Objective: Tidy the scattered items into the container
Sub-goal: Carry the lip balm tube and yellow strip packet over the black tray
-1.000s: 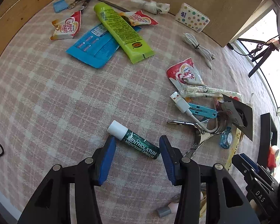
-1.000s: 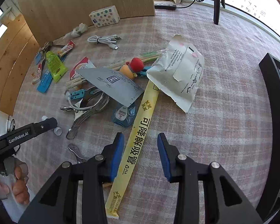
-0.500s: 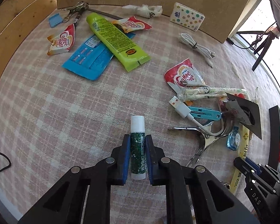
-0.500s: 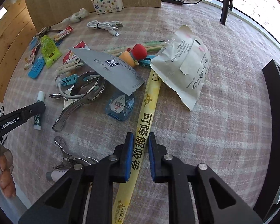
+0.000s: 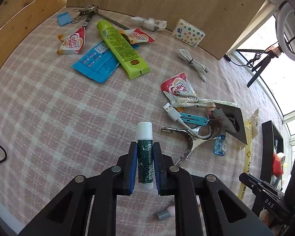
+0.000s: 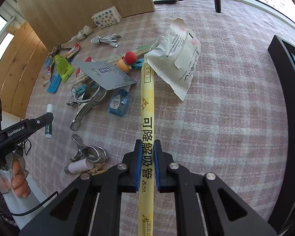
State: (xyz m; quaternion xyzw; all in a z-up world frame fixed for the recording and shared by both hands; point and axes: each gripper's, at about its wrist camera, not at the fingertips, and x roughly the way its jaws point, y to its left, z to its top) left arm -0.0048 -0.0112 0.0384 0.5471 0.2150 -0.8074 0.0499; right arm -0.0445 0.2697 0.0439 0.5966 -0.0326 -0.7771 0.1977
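Observation:
My left gripper (image 5: 145,144) is shut on a dark green lip balm (image 5: 145,157) with a white cap, held just above the pink checked cloth (image 5: 59,118). The right wrist view also shows this left gripper (image 6: 49,118) gripping the lip balm (image 6: 48,127) at the left. My right gripper (image 6: 147,142) has its jaws closing on a long yellow straw wrapper (image 6: 147,108), and its blue pads press on both sides. The wrapper's far end lies under a torn white pouch (image 6: 177,59). A black container (image 6: 285,74) stands at the right edge.
Scattered on the cloth are a green tube (image 5: 122,47), a blue packet (image 5: 96,63), creamer sachets (image 5: 70,43), a white cable (image 5: 192,64), a tissue pack (image 5: 187,33), metal clips (image 5: 186,139), a grey card (image 6: 106,74) and a blue floss box (image 6: 118,102). A wooden panel (image 5: 167,4) stands behind.
Both grippers went from open to shut, the left on the lip balm and the right on the yellow wrapper. The left has lifted the lip balm; the right has shifted sideways.

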